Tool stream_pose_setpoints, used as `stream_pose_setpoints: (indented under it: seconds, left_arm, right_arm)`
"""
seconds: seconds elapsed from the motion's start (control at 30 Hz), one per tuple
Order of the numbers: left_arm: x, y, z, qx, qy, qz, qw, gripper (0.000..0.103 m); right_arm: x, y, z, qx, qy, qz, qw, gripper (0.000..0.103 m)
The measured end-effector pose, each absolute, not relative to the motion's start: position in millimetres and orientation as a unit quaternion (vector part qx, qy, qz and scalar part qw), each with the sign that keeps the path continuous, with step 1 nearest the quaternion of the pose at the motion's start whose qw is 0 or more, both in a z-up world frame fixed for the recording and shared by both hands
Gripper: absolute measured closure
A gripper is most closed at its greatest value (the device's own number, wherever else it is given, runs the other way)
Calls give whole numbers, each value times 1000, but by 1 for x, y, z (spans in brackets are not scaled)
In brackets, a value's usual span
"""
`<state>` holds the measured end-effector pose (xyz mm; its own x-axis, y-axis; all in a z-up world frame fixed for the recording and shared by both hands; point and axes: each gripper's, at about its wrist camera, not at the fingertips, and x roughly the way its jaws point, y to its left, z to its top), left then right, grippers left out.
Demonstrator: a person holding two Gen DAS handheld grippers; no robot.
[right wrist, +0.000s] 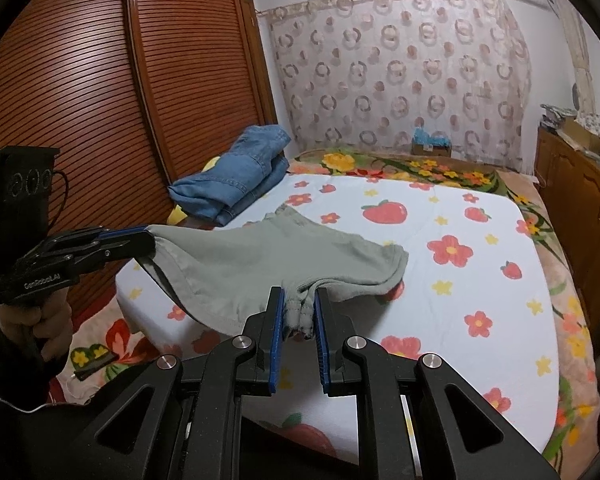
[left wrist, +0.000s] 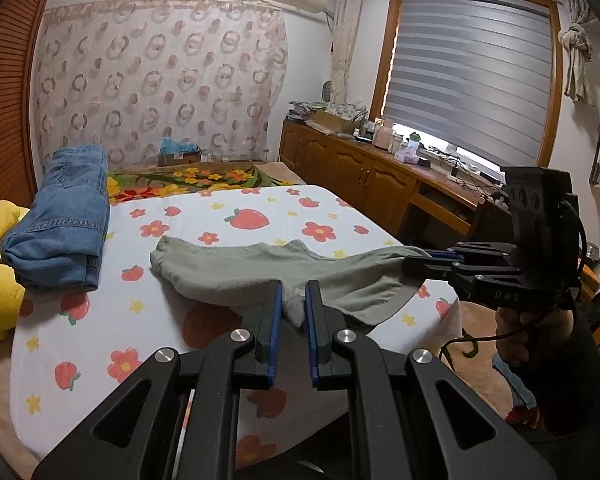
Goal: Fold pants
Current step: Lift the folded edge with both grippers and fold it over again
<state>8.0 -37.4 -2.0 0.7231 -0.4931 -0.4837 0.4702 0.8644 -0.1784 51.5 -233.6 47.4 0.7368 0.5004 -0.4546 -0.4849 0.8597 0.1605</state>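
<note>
1. Nearest to me, my left gripper (left wrist: pixel 294 300) is pinched narrow on a bunched corner of the grey-green pants (left wrist: pixel 260 272); the cloth fills the gap between its blue pads.
2. My right gripper (right wrist: pixel 300 306) is likewise clamped narrow on another bunched edge of the same pants, fabric squeezed between its pads.
3. The pants hang stretched between the two grippers, their near edge lifted off the bed (left wrist: pixel 80 320), their far part lying on the white sheet printed with flowers and strawberries.
4. A hand (left wrist: pixel 516 332) grips the right gripper's handle at the bed's edge.
5. Farther back on the left, folded jeans (left wrist: pixel 64 216) rest by a yellow cloth (left wrist: pixel 0 292).
6. Beyond the bed stand a patterned curtain (left wrist: pixel 160 72), a wooden cabinet (left wrist: pixel 360 168) and a window blind (left wrist: pixel 468 76).
</note>
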Motion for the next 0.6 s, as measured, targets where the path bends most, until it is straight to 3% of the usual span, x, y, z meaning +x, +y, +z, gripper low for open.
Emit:
stream_pose_setpoints:
  seconds: [0.6]
  left_arm:
    - [50, -33, -13, -24, 280, -235, 931, 91]
  right_arm:
    - [82, -229, 45, -1, 259, 245, 934, 89]
